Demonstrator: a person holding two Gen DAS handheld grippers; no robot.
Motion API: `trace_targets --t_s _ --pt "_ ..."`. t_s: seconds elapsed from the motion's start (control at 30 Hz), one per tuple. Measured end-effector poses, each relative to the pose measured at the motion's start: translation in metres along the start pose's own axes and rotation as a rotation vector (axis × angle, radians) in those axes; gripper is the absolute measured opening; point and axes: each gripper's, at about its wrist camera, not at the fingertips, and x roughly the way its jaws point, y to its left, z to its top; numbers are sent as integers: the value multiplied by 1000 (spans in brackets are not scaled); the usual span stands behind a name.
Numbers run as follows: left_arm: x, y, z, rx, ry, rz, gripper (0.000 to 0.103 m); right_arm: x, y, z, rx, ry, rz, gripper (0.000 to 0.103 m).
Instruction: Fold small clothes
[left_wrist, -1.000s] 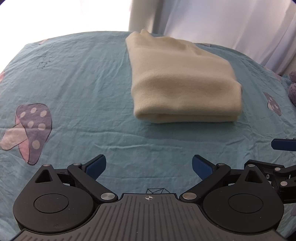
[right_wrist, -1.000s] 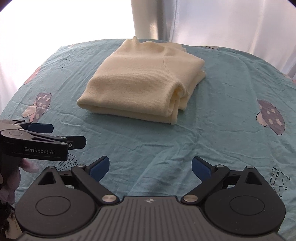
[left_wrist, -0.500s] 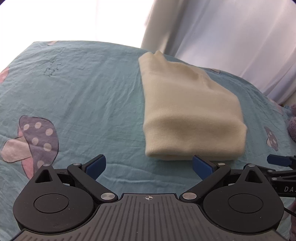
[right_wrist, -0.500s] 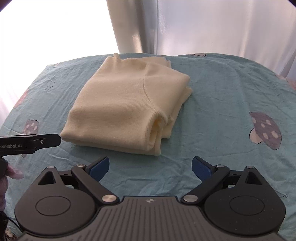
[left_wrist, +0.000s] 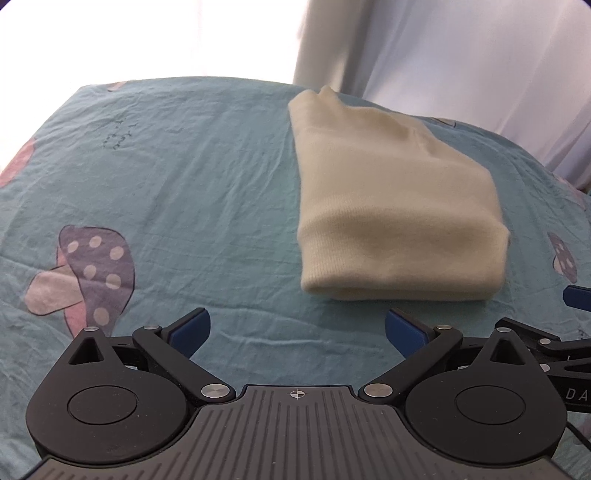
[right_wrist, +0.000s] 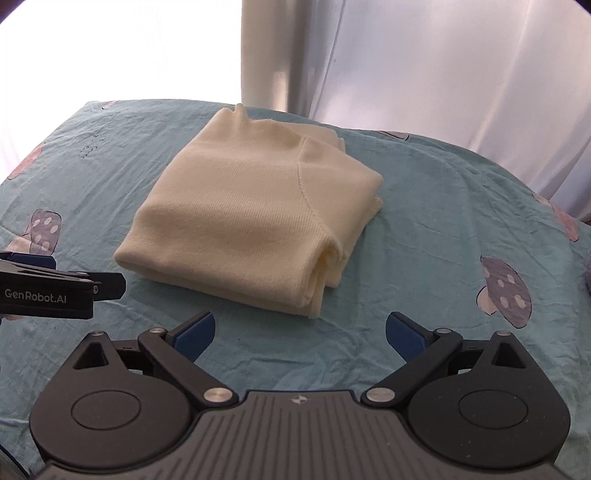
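Fingers (left_wrist: 192, 330) of the left gripper (left_wrist: 297, 328) spread wide, blue pads bare, nothing between them. Right gripper (right_wrist: 300, 332) the same: fingers (right_wrist: 195, 330) apart, empty.

Cream knit sweater (right_wrist: 255, 218), folded into a compact thick rectangle; fine ribbing visible, raglan seam curving across the top layer, layered edges stacked at the near right corner. It lies flat on the bed, toward the far middle.

Left view: sweater (left_wrist: 395, 206) ahead and right of the fingers, near edge just beyond the right pad, not touching. Right view: sweater ahead, slightly left of centre, apart from both pads. Left gripper body (right_wrist: 59, 291) sits just beside its near left corner.

Bed sheet (left_wrist: 184, 192) teal, wrinkled, mushroom print (left_wrist: 86, 273). White curtains (right_wrist: 443, 74) behind; strong backlight on the left.
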Motion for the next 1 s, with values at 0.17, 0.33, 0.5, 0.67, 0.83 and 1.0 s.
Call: trace_targets --t_s 0.17,0.33,0.5,0.67,0.83,1.0 --pt "-6 -4 0 40 -13 16 103 -3 2 -2 31 34 8 99" --pt "-8 -6 3 47 -18 13 103 -3 1 1 55 88 11 99" --pt "-8 -9 5 49 -6 11 103 -7 -4 0 94 92 9 99" --pt "-6 -15 4 69 5 33 103 -9 -7 1 107 93 -12 99" --pt "-5 -17 4 69 11 37 103 -9 -10 2 113 91 -16 99" --pt "-4 -17 4 68 12 40 103 -9 -11 3 113 87 -18 99"
